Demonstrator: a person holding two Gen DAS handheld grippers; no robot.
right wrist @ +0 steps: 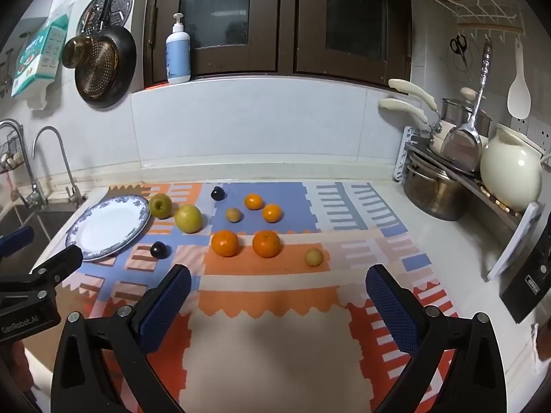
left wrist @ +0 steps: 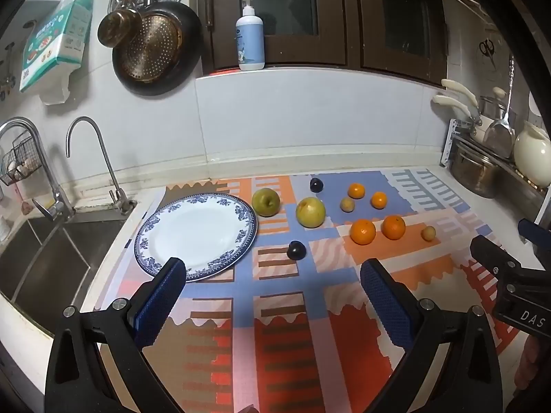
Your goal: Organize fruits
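Note:
A blue-rimmed white plate (left wrist: 196, 235) (right wrist: 110, 227) lies bare on the patterned mat, left of the fruit. Two green-yellow apples (left wrist: 266, 201) (left wrist: 310, 212) sit beside it. Several oranges (left wrist: 362, 231) (right wrist: 225, 243), two dark plums (left wrist: 296, 250) (left wrist: 315, 184) and two small yellow fruits (left wrist: 428, 233) (right wrist: 313, 256) are scattered to the right. My left gripper (left wrist: 272, 275) hangs open above the mat, short of the near plum. My right gripper (right wrist: 279, 282) is open too, nothing between its fingers, just short of the near oranges.
A steel sink (left wrist: 51, 258) with two taps lies left of the mat. Pots, a ladle and a cream jug (right wrist: 509, 168) crowd a rack at the right. A soap bottle (left wrist: 250, 36) stands on the window ledge; pans hang on the wall.

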